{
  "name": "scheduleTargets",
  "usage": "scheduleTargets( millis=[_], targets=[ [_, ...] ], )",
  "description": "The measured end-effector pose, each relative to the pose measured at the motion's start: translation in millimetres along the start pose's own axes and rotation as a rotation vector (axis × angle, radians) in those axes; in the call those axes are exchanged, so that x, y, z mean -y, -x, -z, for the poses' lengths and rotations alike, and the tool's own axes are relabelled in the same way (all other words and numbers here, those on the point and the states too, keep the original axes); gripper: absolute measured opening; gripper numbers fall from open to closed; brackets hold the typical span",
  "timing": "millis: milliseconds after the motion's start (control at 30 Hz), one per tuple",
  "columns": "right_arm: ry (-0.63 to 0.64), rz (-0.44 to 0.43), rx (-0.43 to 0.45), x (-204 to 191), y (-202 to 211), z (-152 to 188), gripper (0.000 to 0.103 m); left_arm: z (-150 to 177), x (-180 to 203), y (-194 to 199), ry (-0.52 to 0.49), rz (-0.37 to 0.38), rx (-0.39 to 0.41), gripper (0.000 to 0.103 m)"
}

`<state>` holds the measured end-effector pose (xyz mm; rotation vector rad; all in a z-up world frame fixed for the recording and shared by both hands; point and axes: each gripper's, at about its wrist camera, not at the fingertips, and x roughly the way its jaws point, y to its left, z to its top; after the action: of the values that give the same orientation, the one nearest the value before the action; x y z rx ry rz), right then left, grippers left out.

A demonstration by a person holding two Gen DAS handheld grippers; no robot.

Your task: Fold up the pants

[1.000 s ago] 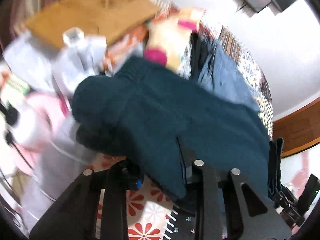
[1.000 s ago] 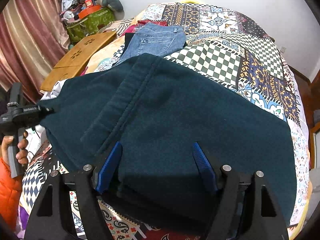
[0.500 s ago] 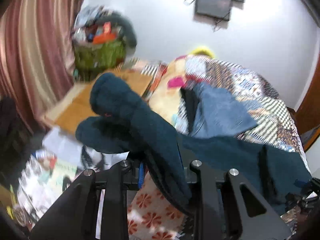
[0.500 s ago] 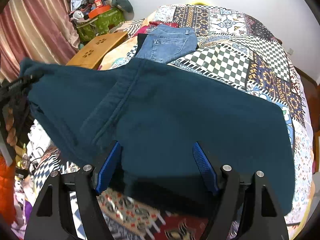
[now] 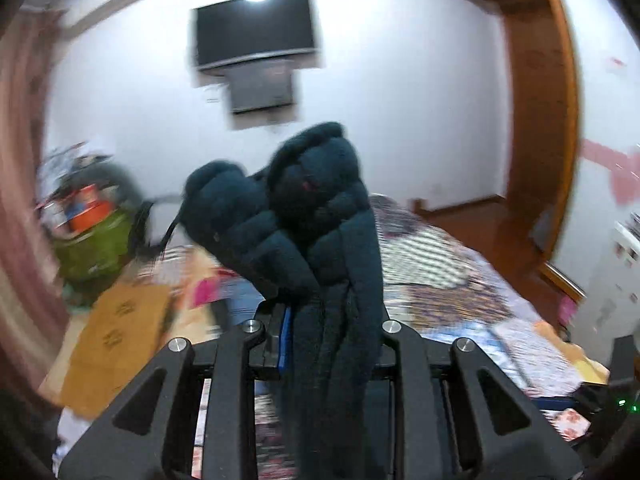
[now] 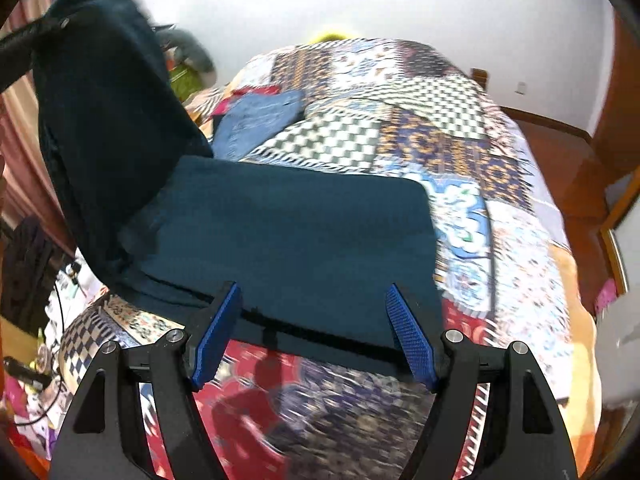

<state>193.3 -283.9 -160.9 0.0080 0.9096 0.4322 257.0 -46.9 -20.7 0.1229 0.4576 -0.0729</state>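
In the right wrist view, the dark teal fleece pants (image 6: pixel 288 232) are spread across the middle of the frame on the patchwork quilted bedspread (image 6: pixel 472 152), with one end lifted up along the left edge to the upper left corner, where it is clamped in the black left gripper (image 6: pixel 60 24). Folded blue denim jeans (image 6: pixel 260 118) are laid on the bedspread behind the pants, at upper centre. The black right gripper with blue pads (image 6: pixel 312 334) is placed at lower centre, its jaws spread over the near edge of the pants. In the left wrist view, the pants (image 5: pixel 320 240) are bunched at centre between the jaws of the left gripper (image 5: pixel 332 336), with a wall-mounted black flat screen (image 5: pixel 256 28) behind at upper centre.
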Motion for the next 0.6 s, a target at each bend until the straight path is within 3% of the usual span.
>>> scheduleTargets(
  millis=[133,267,367,500,600],
  targets=[
    [-0.046,0.014,0.009,19.5,9.8,10.1,0.071,15.6,67.4,-41.3,-0.044,0.200,-0.144,0.024],
    [-0.079,0.035,0.009,36.7,16.0,21.4,0.072,58.1,116.2,-91.1,-0.059,0.383,-0.394,0.024],
    [-0.101,0.043,-0.006,47.7,16.6,29.8,0.072,81.5,129.5,-105.8,-0.061,0.428,-0.479,0.024],
    [-0.115,0.049,-0.026,53.2,17.0,40.1,0.072,85.3,131.9,-99.2,-0.090,0.437,-0.495,0.025],
    [-0.122,0.048,-0.040,53.6,13.0,42.3,0.071,88.0,131.6,-90.7,-0.101,0.454,-0.536,0.048]
  ],
)
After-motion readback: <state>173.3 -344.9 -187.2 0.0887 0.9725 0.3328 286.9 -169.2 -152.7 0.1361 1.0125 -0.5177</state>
